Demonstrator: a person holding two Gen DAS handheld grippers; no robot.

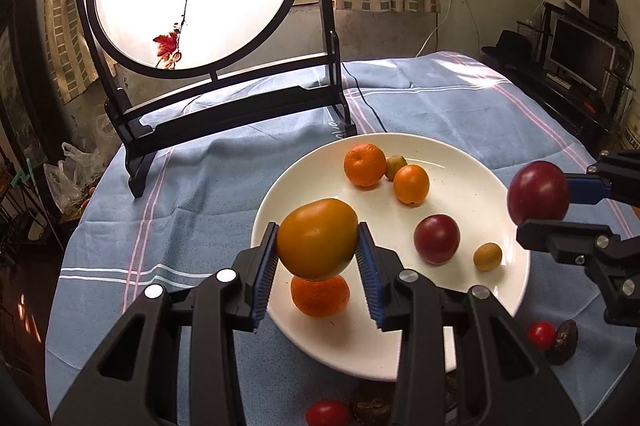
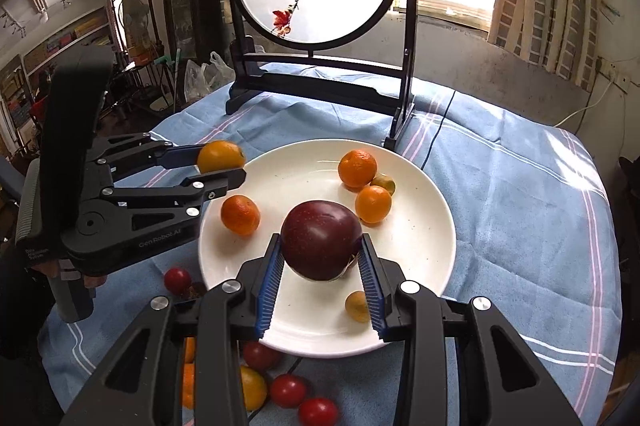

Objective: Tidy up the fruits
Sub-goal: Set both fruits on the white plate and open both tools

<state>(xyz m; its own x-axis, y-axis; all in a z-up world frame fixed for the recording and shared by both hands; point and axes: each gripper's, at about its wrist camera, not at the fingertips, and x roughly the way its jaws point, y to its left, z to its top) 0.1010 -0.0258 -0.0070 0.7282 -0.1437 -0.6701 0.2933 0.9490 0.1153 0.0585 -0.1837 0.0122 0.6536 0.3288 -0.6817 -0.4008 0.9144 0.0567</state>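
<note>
Fruits lie on a white plate (image 1: 476, 185) on the blue cloth (image 1: 168, 193). Tilted downward over the plate's near rim, the left gripper (image 1: 318, 246) is clamped on a yellow-orange fruit (image 1: 316, 236); the right gripper (image 2: 320, 258), angled likewise, pinches a dark red plum (image 2: 320, 238). Only the right wrist view shows cherry tomatoes (image 2: 288, 390) off the plate and fingers (image 2: 94, 282) on the left gripper's handle.

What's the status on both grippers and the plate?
Left gripper shut on yellow-orange fruit; right gripper shut on dark red plum. Both over the white plate. Drop spots open between fruits already there.
</note>
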